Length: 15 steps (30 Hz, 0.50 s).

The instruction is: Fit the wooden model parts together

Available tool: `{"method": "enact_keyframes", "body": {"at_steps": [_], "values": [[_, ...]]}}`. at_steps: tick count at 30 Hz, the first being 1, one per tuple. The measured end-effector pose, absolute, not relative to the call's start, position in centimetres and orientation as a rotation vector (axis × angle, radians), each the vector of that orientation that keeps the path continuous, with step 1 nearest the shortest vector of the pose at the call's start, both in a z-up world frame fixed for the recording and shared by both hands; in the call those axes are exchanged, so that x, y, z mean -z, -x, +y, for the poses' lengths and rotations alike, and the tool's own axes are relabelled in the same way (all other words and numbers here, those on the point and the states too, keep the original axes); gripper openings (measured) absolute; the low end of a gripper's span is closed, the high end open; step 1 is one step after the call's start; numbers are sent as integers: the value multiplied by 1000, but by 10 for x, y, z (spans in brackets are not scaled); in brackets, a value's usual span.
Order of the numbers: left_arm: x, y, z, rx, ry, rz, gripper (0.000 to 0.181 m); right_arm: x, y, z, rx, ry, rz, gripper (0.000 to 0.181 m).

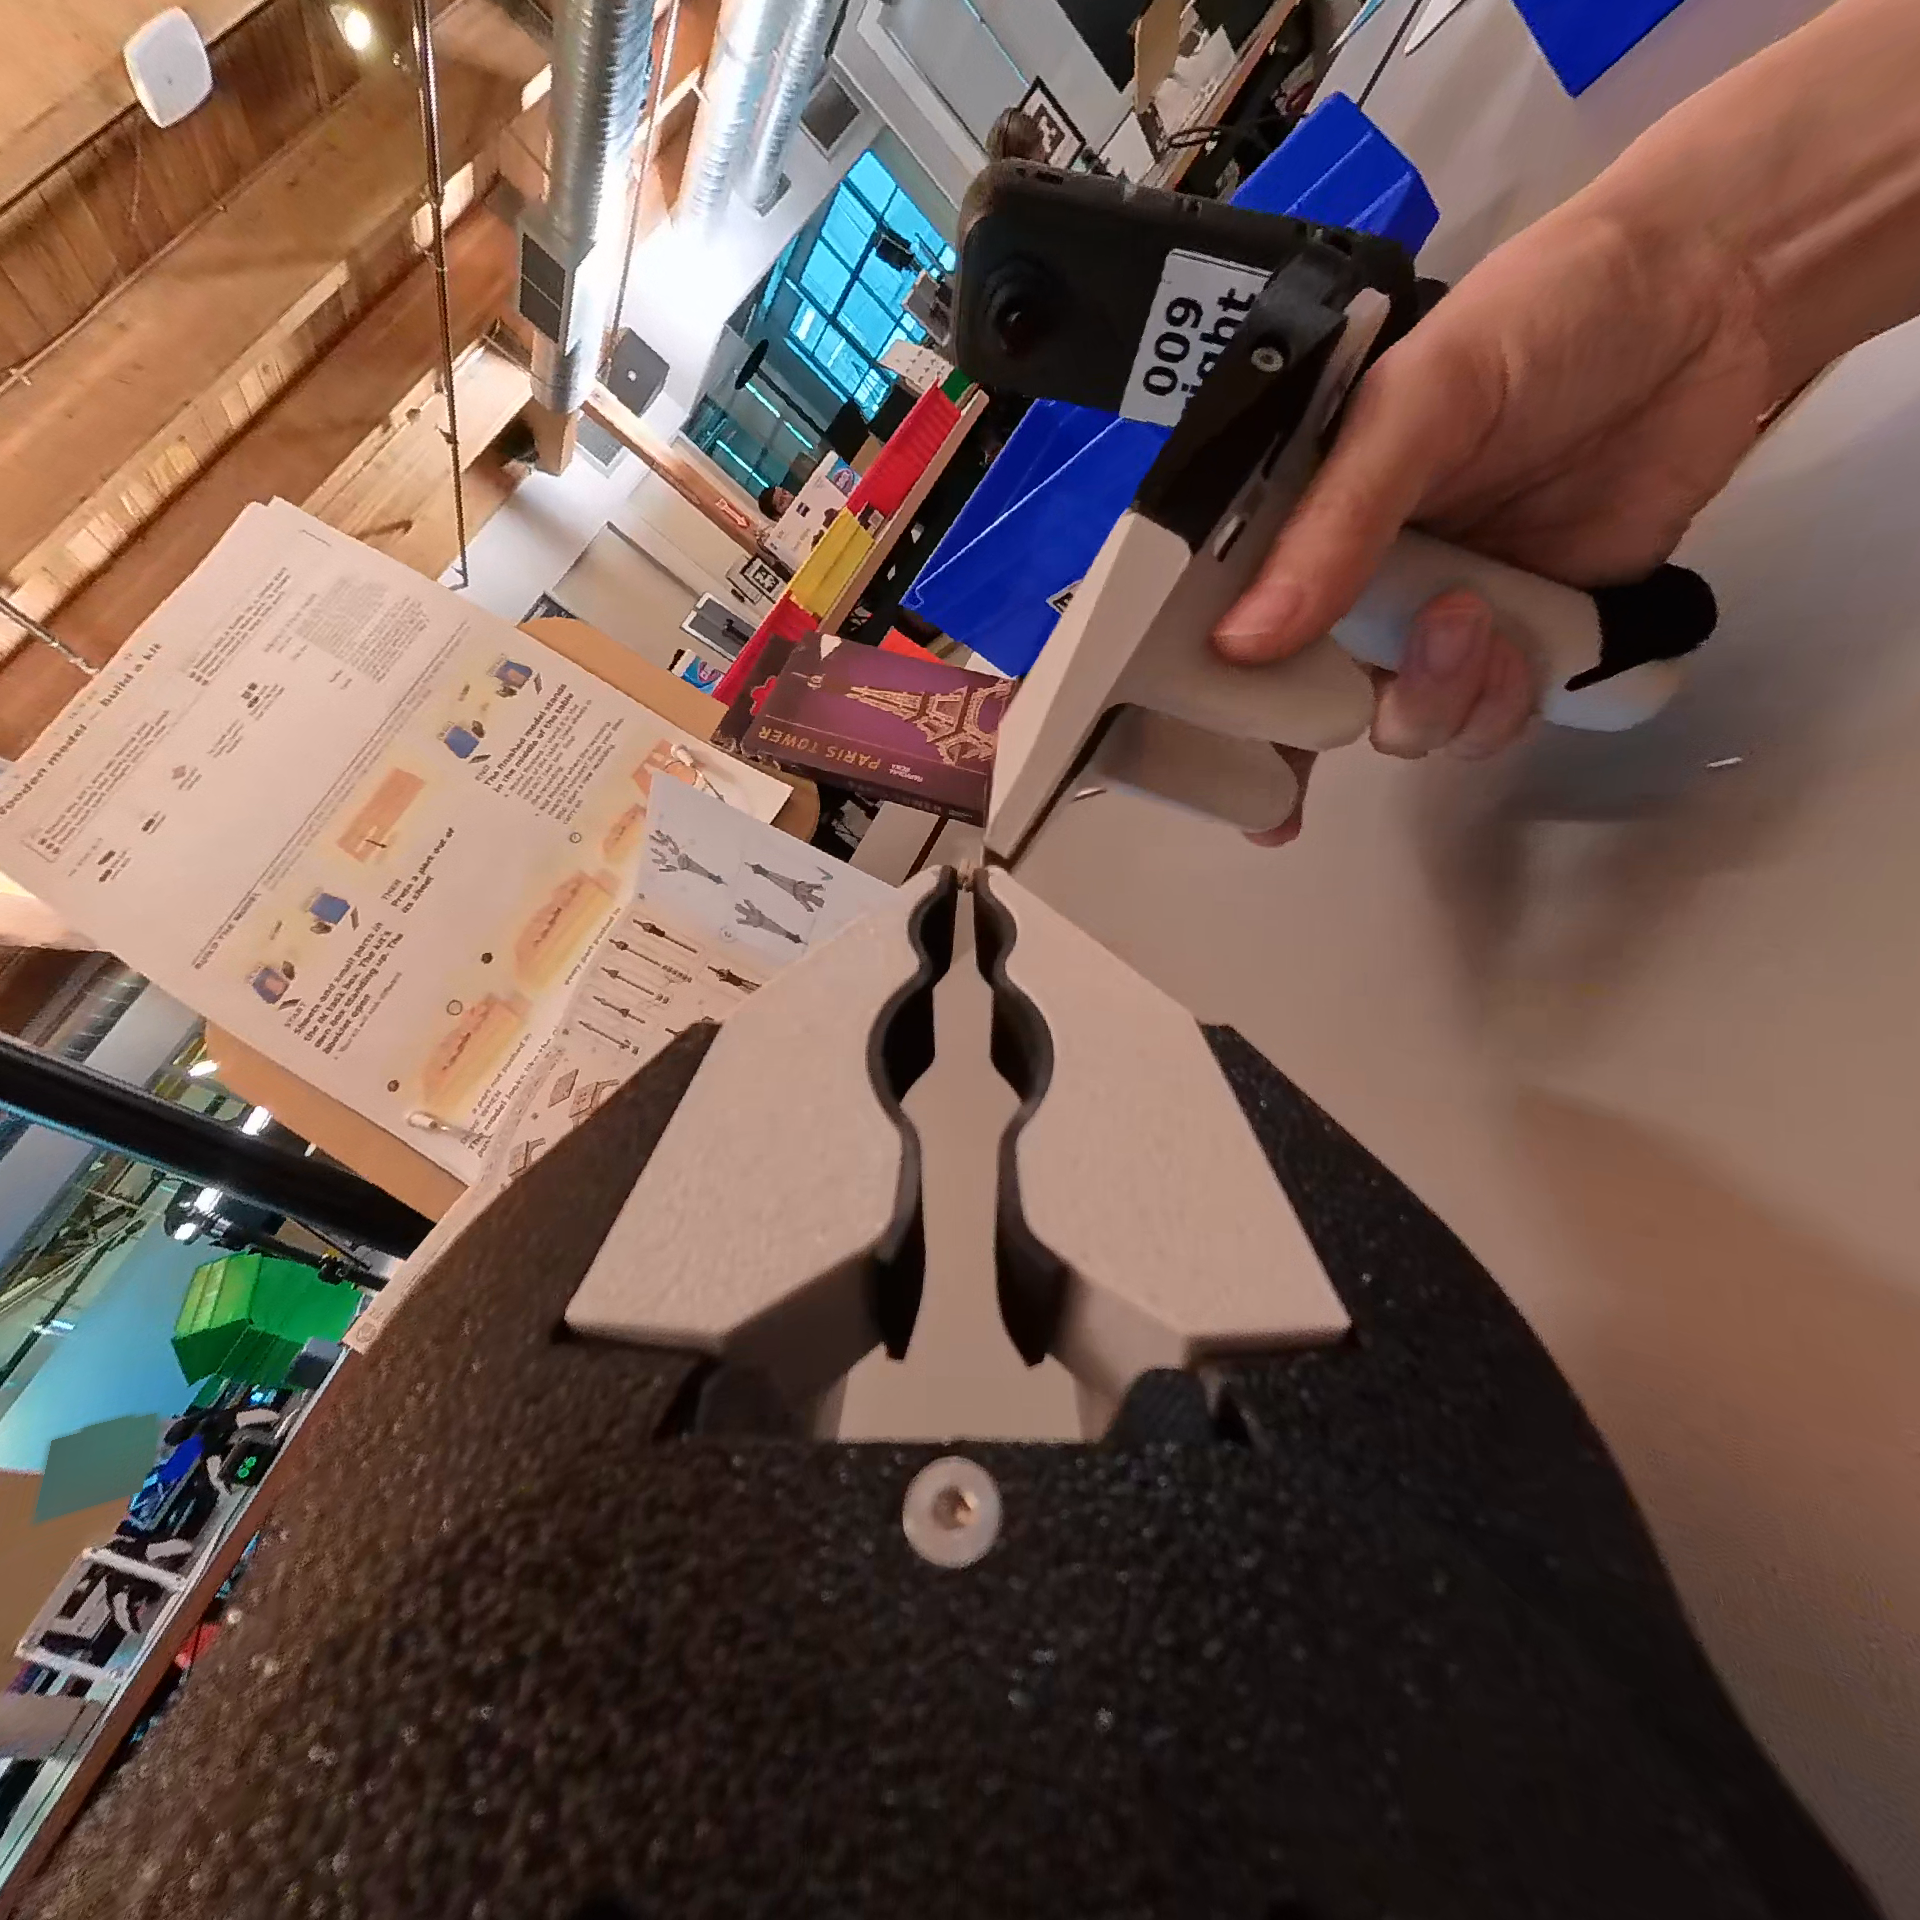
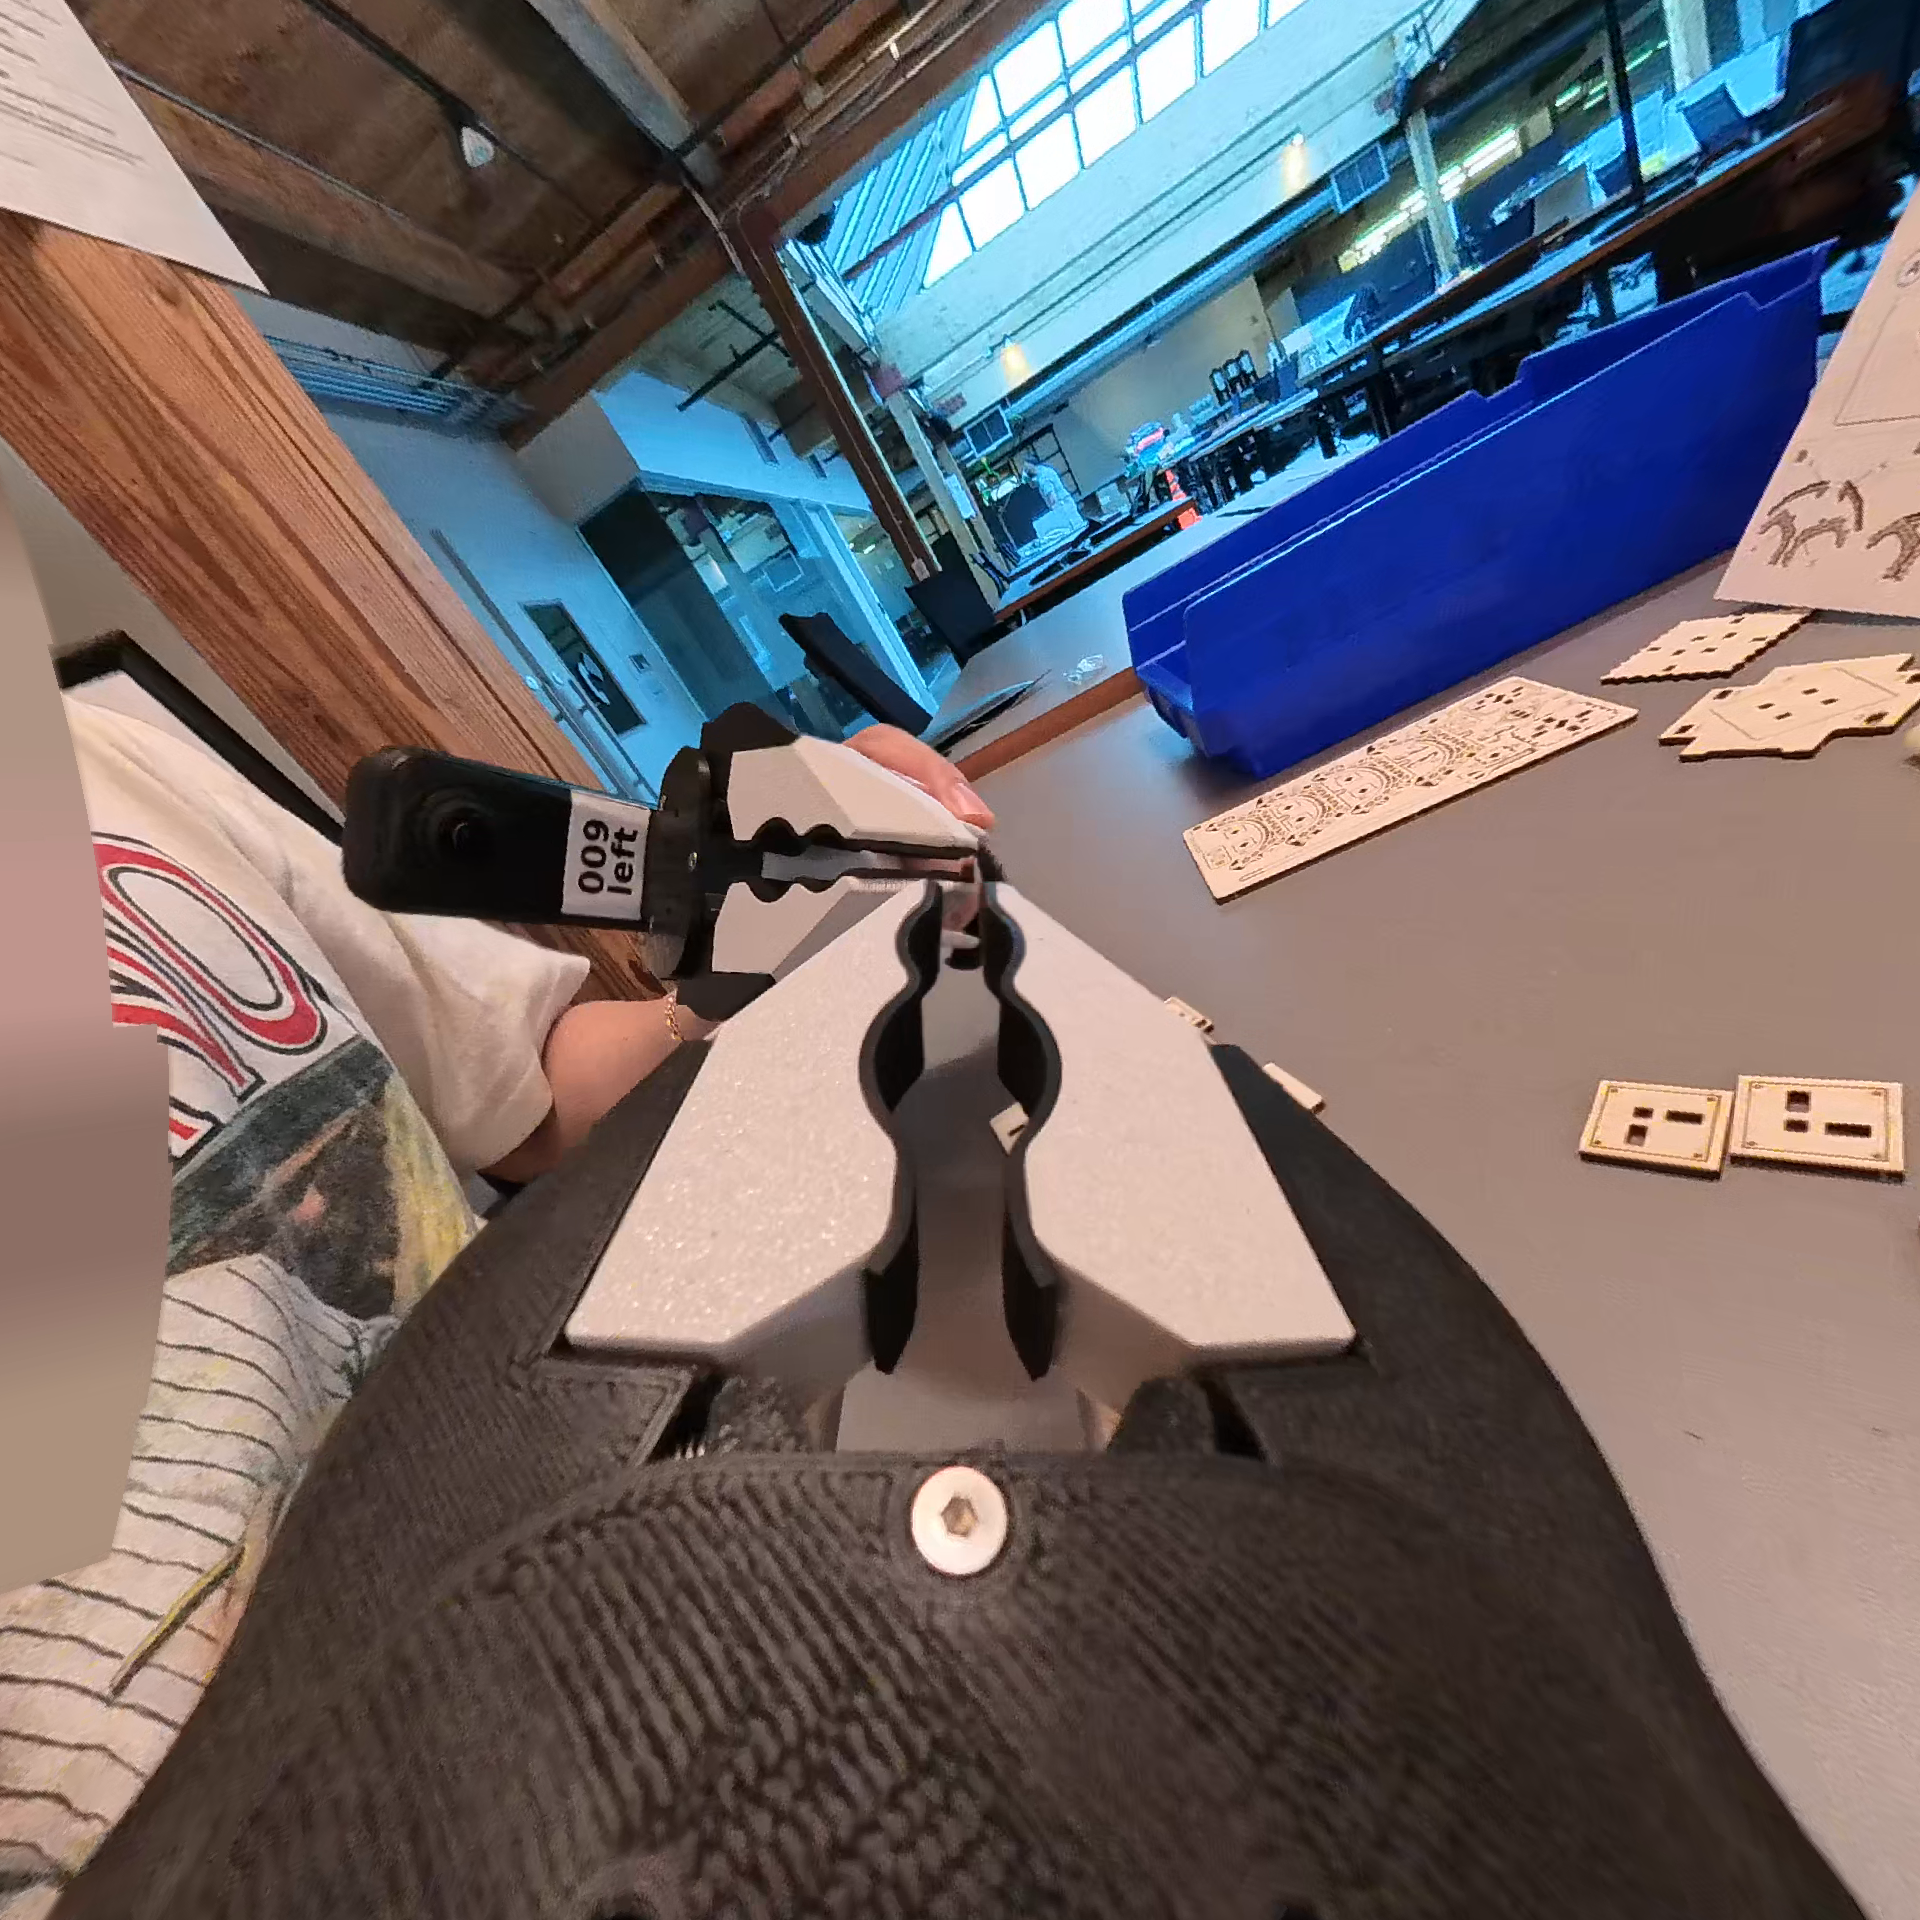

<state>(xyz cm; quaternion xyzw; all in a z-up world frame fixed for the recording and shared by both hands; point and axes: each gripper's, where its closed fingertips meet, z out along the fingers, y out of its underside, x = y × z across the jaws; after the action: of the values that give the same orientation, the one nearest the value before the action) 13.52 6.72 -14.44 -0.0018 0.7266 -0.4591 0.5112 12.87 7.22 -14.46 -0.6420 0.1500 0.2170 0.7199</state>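
Observation:
My left gripper (image 1: 964,881) and right gripper (image 2: 968,896) meet tip to tip above the grey table (image 2: 1455,1403). The left jaws are nearly closed on a tiny tan wooden part (image 1: 968,876), barely visible at the tips. The right jaws stand a narrow gap apart with a small pale piece (image 2: 962,943) between them; it is mostly hidden. The right gripper (image 1: 1003,831) also shows in the left wrist view, held by a hand (image 1: 1558,416). The left gripper (image 2: 971,860) shows in the right wrist view, shut and pointing right.
A laser-cut wooden sheet (image 2: 1403,790), two notched plates (image 2: 1787,707) and two small square plates (image 2: 1745,1127) lie on the table to the right. Blue bins (image 2: 1455,582) stand behind them. Instruction sheets (image 1: 312,810) and the kit box (image 1: 883,727) lie on the far side. Less than 4 cm separates the two grippers' tips.

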Motion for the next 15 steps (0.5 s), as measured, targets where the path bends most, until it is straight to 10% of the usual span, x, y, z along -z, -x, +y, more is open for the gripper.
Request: {"method": "enact_keyframes", "body": {"at_steps": [15], "values": [[148, -129, 65, 1057, -79, 1773, 0, 145, -125, 73, -563, 1397, 334, 4]]}}
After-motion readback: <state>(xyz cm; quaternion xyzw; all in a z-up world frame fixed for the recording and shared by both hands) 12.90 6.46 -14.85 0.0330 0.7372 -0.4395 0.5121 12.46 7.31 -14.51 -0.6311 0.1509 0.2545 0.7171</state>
